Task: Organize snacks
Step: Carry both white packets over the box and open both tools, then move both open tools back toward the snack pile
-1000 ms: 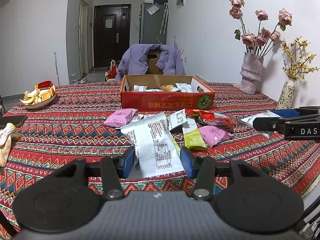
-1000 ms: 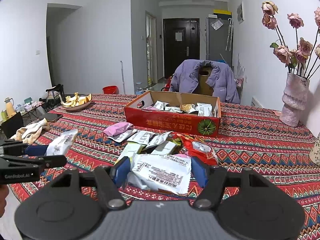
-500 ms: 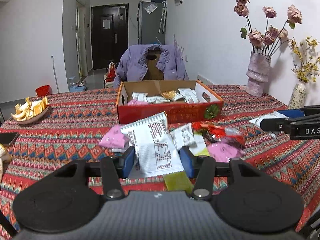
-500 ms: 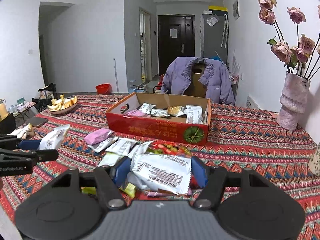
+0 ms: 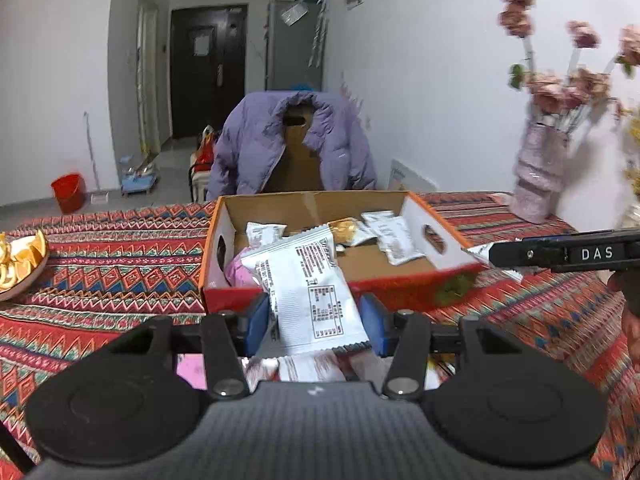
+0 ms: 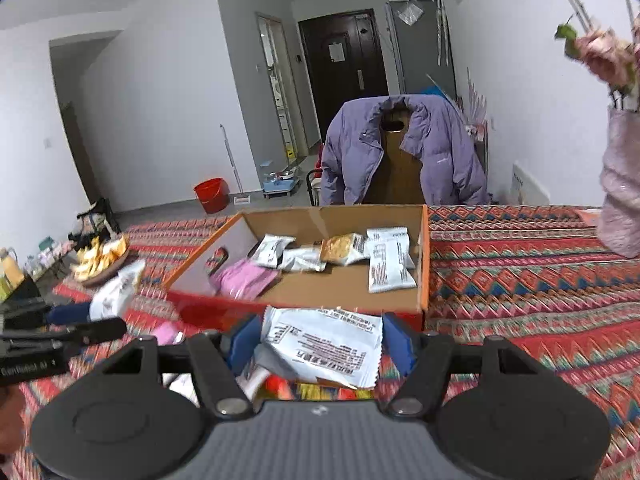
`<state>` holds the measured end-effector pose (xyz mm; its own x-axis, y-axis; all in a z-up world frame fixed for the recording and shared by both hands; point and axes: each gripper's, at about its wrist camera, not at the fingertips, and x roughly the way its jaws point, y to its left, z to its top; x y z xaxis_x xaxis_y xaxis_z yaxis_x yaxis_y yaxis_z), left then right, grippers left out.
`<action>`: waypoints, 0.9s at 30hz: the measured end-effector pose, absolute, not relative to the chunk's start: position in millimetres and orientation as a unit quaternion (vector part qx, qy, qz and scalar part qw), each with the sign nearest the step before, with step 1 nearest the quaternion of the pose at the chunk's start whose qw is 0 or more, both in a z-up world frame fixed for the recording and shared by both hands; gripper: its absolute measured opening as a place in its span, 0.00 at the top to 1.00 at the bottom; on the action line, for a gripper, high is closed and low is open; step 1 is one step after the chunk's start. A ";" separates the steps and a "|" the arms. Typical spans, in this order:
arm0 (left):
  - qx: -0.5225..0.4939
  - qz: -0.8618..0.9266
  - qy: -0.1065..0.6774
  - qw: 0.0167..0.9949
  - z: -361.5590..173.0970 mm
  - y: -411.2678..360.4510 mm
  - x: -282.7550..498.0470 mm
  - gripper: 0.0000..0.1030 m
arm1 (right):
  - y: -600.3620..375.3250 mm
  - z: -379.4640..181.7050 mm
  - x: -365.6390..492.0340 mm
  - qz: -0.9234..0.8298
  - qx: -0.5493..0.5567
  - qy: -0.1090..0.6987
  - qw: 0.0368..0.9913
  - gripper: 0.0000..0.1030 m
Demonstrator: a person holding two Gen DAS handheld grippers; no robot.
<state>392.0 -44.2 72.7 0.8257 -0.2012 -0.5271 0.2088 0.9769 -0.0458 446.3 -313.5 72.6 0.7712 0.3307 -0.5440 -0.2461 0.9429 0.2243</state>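
My left gripper (image 5: 314,326) is shut on a white snack packet (image 5: 308,292), held upright just before the near wall of the red cardboard box (image 5: 400,294). My right gripper (image 6: 316,344) is shut on another white snack packet (image 6: 324,348), held flat just before the same box (image 6: 304,314). The box holds several packets: white ones (image 6: 390,266), a gold one (image 6: 340,248) and a pink one (image 6: 242,280). Loose packets (image 6: 280,384) lie on the cloth below both grippers, partly hidden. The right gripper shows at the right in the left wrist view (image 5: 560,254).
A patterned tablecloth (image 6: 520,280) covers the table. A pink vase with dried roses (image 5: 538,176) stands at the back right. A bowl of orange peels (image 5: 20,260) sits at the left. A chair with a purple jacket (image 5: 292,144) stands behind the box.
Both grippers have moved forward with their white packets, from over the loose pile up to the box's near wall. The box now looms much closer in both views.
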 end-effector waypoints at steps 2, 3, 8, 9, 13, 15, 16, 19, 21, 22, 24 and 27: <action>0.000 -0.113 0.277 0.954 72.1 -43.1 415.9 0.51 | -307.0 66.8 478.5 0.156 0.075 0.308 0.935 0.36; -0.002 -0.110 0.280 0.954 71.7 -43.5 431.0 0.51 | -303.2 63.9 493.7 0.156 0.078 0.312 0.934 0.36; 0.008 -0.104 0.296 0.950 63.6 -51.9 501.6 0.51 | -286.6 44.9 570.7 0.151 0.092 0.337 0.925 0.36; 0.009 -0.103 0.301 0.948 59.8 -54.6 516.3 0.51 | -284.3 40.1 586.8 0.152 0.103 0.346 0.920 0.36; 0.006 -0.100 0.318 0.943 43.6 -65.5 572.4 0.51 | -272.1 19.7 638.4 0.131 0.109 0.379 0.910 0.35; -0.015 -0.105 0.350 0.931 31.4 -65.9 600.3 0.50 | -265.6 12.6 655.3 0.126 0.105 0.391 0.906 0.34; -0.026 -0.116 0.366 0.923 25.8 -64.6 611.6 0.50 | -265.3 9.7 661.5 0.127 0.113 0.396 0.903 0.29; -0.045 -0.124 0.388 0.912 12.1 -61.2 631.7 0.42 | -271.1 -0.1 680.0 0.121 0.168 0.410 0.888 0.22; -0.041 -0.109 0.384 0.916 10.4 -59.9 634.1 0.26 | -271.8 -1.8 686.0 0.117 0.180 0.416 0.883 0.19; -0.037 -0.112 0.378 0.918 11.1 -59.7 633.3 0.25 | -271.0 -1.4 686.7 0.114 0.178 0.415 0.885 0.19; -0.030 -0.126 0.372 0.919 14.2 -60.5 630.9 0.20 | -269.0 0.8 686.1 0.114 0.168 0.411 0.889 0.18; -0.013 -0.131 0.361 0.923 20.9 -60.1 622.0 0.18 | -269.4 5.7 681.3 0.111 0.152 0.410 0.892 0.18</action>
